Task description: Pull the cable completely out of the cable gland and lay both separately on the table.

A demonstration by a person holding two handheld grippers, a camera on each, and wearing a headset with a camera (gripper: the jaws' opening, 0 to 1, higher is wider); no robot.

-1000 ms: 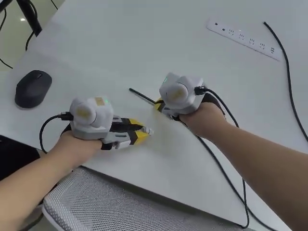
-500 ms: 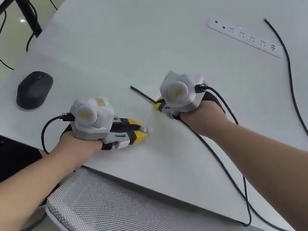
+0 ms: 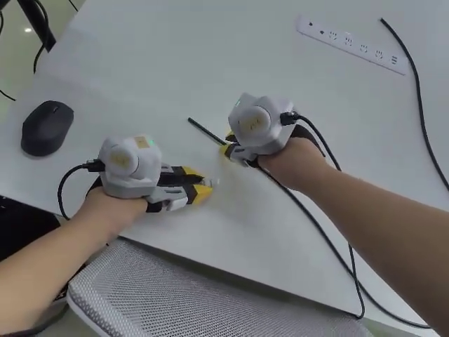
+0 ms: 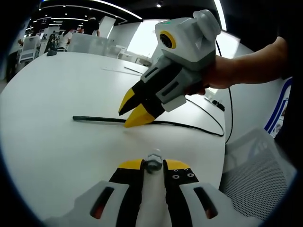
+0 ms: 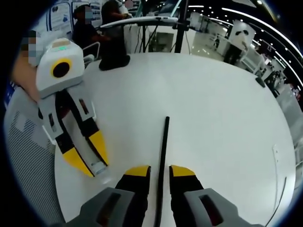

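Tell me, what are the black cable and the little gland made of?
Cable: likely rubber or plastic sheathing, matte black with no glint. Gland: pale grey with a faceted nut shape and a dull sheen; metal or plastic, too small to tell.

Head cam high; gripper cams low, close.
Head looks down on table; gripper views face each other, each w/ other: left gripper, right gripper.
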